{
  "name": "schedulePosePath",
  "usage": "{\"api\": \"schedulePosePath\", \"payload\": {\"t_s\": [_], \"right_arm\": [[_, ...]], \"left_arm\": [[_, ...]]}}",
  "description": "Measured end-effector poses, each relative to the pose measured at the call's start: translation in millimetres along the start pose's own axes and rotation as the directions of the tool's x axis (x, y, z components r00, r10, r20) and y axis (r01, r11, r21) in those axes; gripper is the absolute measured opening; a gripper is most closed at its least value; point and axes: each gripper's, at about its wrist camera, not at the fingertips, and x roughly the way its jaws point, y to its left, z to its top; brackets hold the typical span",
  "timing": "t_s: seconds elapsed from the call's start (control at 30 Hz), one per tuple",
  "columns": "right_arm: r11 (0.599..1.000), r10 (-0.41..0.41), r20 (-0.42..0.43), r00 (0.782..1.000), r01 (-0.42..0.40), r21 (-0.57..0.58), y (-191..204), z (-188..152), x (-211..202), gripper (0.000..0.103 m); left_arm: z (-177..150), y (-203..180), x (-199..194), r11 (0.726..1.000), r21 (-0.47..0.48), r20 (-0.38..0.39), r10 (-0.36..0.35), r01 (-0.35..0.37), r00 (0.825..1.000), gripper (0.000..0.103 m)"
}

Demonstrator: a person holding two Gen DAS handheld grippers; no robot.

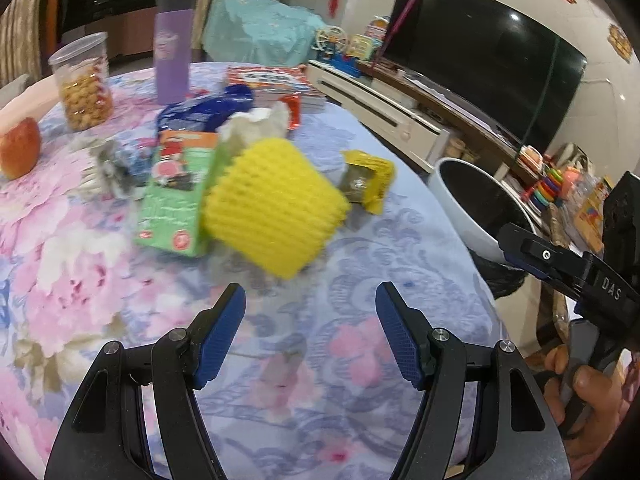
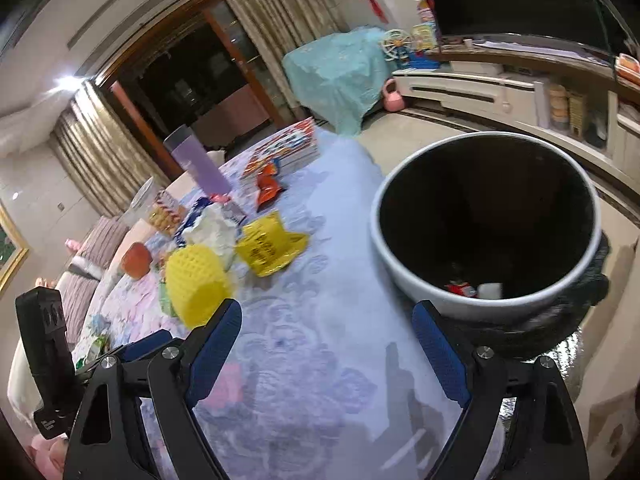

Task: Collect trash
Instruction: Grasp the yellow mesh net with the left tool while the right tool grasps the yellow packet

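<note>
**tidy_tom:** So where's this at? Both grippers look empty to me. Left gripper has its jaws wide with nothing between them, right gripper same deal, wide and hanging over the counter edge by the trash bin.

**mossy42:** Yeah, I'd call it the between-pickups bit. The bin already has a couple of scraps at the bottom. The left one is aimed at the yellow foam net, which sits on the counter just ahead of it, so probably that's next: move in, close on it, carry it right to the bin.

**tidy_tom:** Anything in the way?

**mossy42:** It's leaning on a green carton, crumpled tissue behind, yellow wrapper beside. The apple, snack jar and purple cup aren't trash, I'd guess.
</note>
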Motion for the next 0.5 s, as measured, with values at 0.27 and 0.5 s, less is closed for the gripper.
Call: {"api": "schedulePosePath", "payload": {"t_s": [0.27, 0.5], "right_arm": [[0.999, 0.023, -0.021, 1.0, -0.024, -0.032, 23.6, 0.5, 21.3, 0.089], [0.998, 0.048, -0.034, 0.998, -0.049, -0.035, 34.1, 6.9, 41.4, 0.089]], "left_arm": [[2.5, 20.0, 5.4, 0.999, -0.036, 0.001, 0.033, -0.033, 0.999, 0.069], [8.8, 24.6, 14.1, 0.997, -0.07, -0.011, 0.012, -0.012, 1.0, 0.069]]}}
